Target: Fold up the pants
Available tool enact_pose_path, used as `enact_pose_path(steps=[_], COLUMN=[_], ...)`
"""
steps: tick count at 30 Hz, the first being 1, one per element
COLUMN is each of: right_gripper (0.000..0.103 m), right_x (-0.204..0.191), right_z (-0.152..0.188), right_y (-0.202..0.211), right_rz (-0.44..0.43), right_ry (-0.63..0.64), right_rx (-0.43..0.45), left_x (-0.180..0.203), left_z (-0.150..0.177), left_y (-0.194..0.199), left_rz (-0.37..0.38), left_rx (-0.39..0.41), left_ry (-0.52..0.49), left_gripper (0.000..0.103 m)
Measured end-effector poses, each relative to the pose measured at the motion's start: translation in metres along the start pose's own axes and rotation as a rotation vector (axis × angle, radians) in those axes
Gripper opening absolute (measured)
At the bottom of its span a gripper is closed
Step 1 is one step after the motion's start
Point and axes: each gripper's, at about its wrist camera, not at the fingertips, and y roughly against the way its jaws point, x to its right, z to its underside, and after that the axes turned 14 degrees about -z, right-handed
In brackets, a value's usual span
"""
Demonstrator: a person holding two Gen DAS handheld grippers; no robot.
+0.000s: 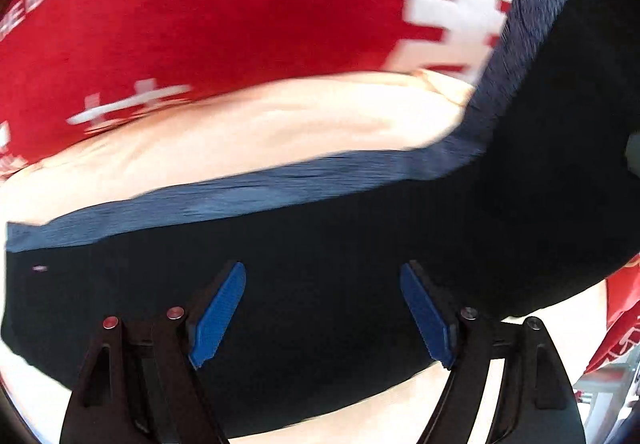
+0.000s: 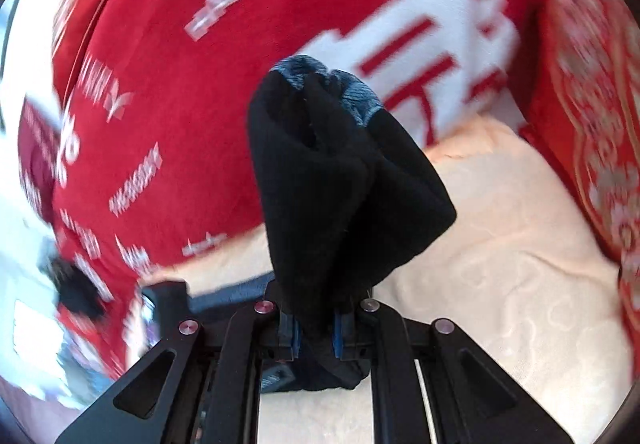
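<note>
In the left wrist view, the left gripper (image 1: 323,312) hangs with its blue pads (image 1: 218,318) spread wide and empty above the black pants (image 1: 320,244), whose grey-blue waistband (image 1: 240,184) runs across a cream blanket (image 1: 260,124) next to a red blanket with white lettering (image 1: 200,12). In the right wrist view, the right gripper (image 2: 314,332) is clamped narrowly on a bunched fold of the pants (image 2: 336,184), which rises in front of the camera above the cream blanket (image 2: 500,264) and the red blanket (image 2: 180,44).

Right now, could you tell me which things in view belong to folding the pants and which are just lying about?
Part of the job:
- pants
- left gripper, open above the pants
- right gripper, shut on a bunched part of the pants
- cream blanket underneath

Just lying about:
- red blanket with white lettering
</note>
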Motion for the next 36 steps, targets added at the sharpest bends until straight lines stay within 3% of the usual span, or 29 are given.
enact_pose_path(steps=[6,10,12,15,16,17,20,23,25,28,32,36], right_gripper=[0.013,0.02,0.025,0.03,0.031,0.031,0.041,0.042,0.042,0.042,0.042,0.042], right_x=[-0.082,-0.124,-0.132,-0.155,-0.165,-0.176,-0.191,-0.156,-0.112,-0.062,-0.029,-0.012], right_z=[0.041,0.103,0.139,0.2,0.212,0.217,0.199,0.148,0.119,0.113,0.131,0.144], right_y=[-0.074,-0.157,-0.194,-0.237,-0.238,-0.231,-0.199,-0.161,-0.139,-0.126,-0.125,-0.13], right_rz=[0.105,0.229,0.333,0.621,0.659,0.625,0.46,0.232,0.054,-0.101,-0.138,-0.198], right_ry=[0.228,0.42,0.531,0.894,0.982,0.995,0.818,0.381,0.03,-0.29,-0.492,-0.59], right_rx=[-0.164,-0.332,-0.423,-0.513,-0.516,-0.522,-0.53,-0.479,-0.407,-0.355,-0.325,-0.29], left_x=[-0.117,-0.183,-0.208,-0.226,-0.23,-0.227,-0.223,-0.193,-0.175,-0.144,-0.111,-0.105], left_z=[0.015,0.035,0.044,0.047,0.048,0.047,0.04,0.03,0.033,0.041,0.055,0.056], left_y=[-0.014,-0.029,-0.035,-0.036,-0.034,-0.036,-0.029,-0.018,-0.013,-0.013,-0.023,-0.042], left_rz=[-0.105,-0.172,-0.181,-0.171,-0.166,-0.163,-0.119,-0.043,0.006,0.065,0.046,0.036], left_rx=[-0.06,-0.105,-0.129,-0.127,-0.119,-0.117,-0.106,-0.084,-0.075,-0.089,-0.106,-0.15], left_ry=[0.114,0.17,0.198,0.212,0.205,0.199,0.177,0.128,0.084,0.023,-0.028,0.01], left_gripper=[0.081,0.081,0.081,0.081,0.081,0.081,0.081,0.081,0.081,0.081,0.081,0.081])
